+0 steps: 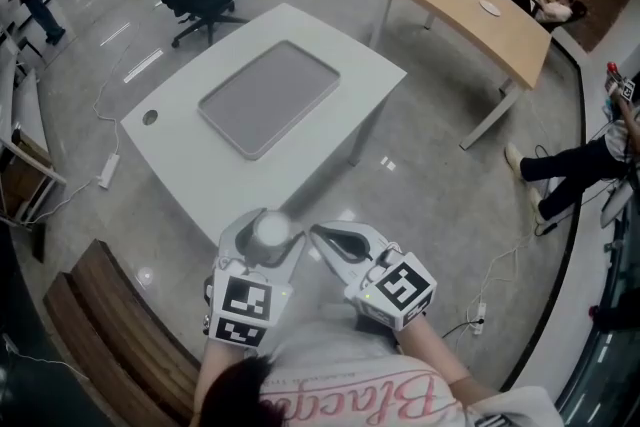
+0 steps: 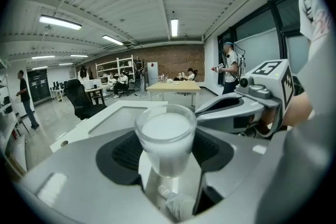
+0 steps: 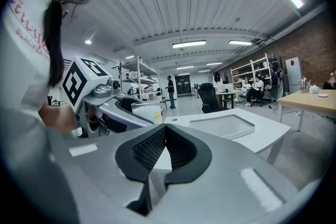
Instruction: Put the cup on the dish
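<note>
The left tool [image 1: 262, 237] is clenching around a cloudy white cup [image 2: 167, 136], its two dark ribbed pads pressing on the cup's lower sides while the cup is standing upright with its rim up. The right tool [image 3: 161, 136] is clamping shut on nothing, its dark pads meeting at their tips. Both tools are hovering side by side close to the person's chest, jaws pointing forward toward the white tabletop [image 1: 318, 165], with the right tool angling slightly in toward the left one. The person's right hand [image 1: 425, 340] is wrapping around the back of its tool just behind the marker cube; the left arm is reaching up from below to its own tool. The cup is hanging in the air short of the tabletop's near corner, well apart from the flat grey dish [image 1: 268, 97], which is lying in the middle of the tabletop. Each cube is showing bold black-and-white square patterns. Pink script lettering is running across the person's white shirt [image 1: 350, 395], upside down in the head view and beginning "Blac"; the rest is being cut off. A yellowish label on the cup is showing in the right gripper view, too small to read.
</note>
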Motion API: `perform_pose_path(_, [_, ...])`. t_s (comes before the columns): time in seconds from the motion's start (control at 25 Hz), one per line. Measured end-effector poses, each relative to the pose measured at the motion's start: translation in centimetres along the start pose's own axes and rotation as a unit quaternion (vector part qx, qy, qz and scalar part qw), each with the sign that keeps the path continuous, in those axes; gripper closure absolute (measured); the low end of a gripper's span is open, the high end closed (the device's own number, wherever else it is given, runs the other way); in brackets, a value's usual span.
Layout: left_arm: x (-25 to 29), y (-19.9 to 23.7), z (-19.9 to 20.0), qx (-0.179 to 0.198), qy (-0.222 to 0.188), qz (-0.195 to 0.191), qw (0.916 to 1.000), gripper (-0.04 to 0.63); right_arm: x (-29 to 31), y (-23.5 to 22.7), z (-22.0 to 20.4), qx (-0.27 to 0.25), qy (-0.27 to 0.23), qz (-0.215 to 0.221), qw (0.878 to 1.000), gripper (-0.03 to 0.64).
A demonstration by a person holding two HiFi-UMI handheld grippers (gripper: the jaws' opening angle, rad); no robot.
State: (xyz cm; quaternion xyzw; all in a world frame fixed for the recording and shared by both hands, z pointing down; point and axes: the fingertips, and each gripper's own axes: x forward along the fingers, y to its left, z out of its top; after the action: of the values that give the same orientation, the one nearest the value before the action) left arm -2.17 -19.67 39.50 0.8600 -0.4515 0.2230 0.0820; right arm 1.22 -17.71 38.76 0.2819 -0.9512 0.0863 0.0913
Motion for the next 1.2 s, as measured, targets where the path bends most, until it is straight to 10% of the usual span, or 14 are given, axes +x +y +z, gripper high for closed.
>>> perform_pose_path(1.2, [18.4, 17.5, 4.3, -0.021, -0.017, 0.055, 0.9981, 0.327, 15.0, -17.0, 1.5, 0.02, 0.077, -0.017, 0.997, 0.615])
